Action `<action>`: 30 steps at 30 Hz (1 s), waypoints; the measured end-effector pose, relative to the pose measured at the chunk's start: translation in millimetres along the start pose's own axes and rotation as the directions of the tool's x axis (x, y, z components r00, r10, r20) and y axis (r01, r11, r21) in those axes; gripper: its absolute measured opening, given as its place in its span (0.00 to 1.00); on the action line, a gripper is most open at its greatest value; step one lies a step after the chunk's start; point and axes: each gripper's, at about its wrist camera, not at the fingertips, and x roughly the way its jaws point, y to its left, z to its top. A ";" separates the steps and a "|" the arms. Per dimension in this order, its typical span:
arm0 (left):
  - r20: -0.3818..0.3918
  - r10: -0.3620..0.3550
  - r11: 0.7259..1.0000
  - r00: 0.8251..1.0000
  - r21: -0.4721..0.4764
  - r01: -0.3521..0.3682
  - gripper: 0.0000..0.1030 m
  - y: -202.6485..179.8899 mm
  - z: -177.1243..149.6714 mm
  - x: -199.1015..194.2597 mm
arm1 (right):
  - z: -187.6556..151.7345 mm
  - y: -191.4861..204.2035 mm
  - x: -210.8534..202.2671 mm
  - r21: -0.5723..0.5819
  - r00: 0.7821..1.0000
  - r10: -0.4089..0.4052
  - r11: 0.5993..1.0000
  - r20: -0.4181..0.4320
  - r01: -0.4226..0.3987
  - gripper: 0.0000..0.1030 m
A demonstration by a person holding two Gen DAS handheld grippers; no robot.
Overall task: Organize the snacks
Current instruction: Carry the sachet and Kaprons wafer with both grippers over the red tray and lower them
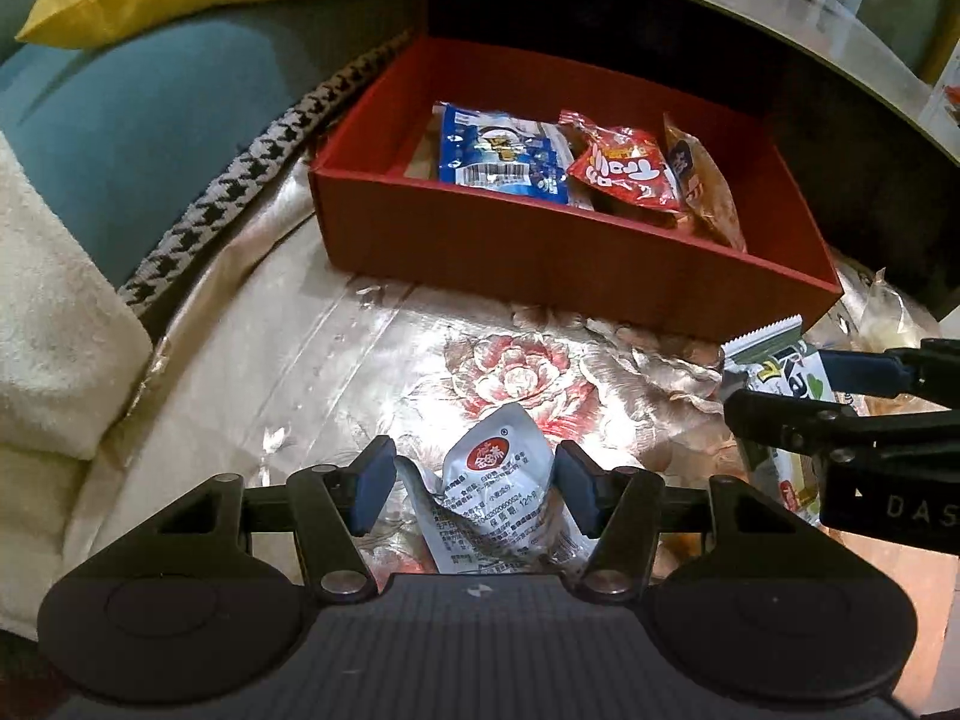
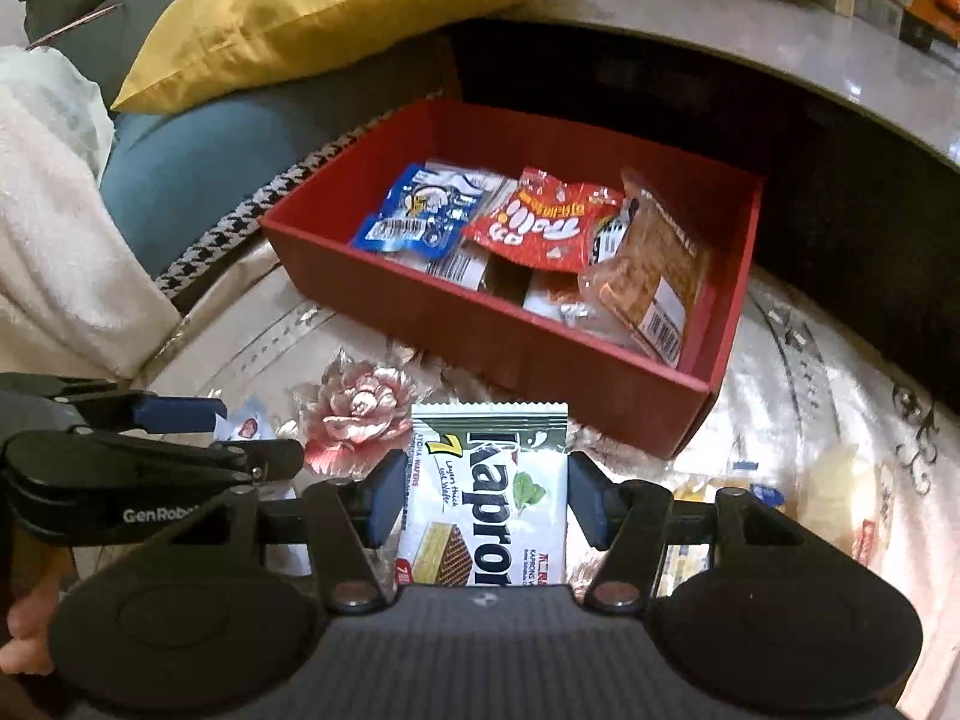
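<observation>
Gripping light, crinkly packets mid-body: left gripper clamping white sachet, right gripper clamping wafer pack (brittle inside); box at upper centre.

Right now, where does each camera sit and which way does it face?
Left wrist: on the left hand-held gripper, facing down-forward at its white packet and the red box; the right hand-held gripper shows at right.
Right wrist: on the right hand-held gripper, facing its wafer pack; a hand shows.
Shared: the red box, the yellow cushion.
</observation>
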 end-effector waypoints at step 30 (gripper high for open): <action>0.101 -0.020 1.000 0.995 0.003 0.019 0.64 -10.2 24.7 -24.1 | 9.5 -1.8 -24.0 -0.042 0.989 -0.089 0.995 0.116 0.094 0.50</action>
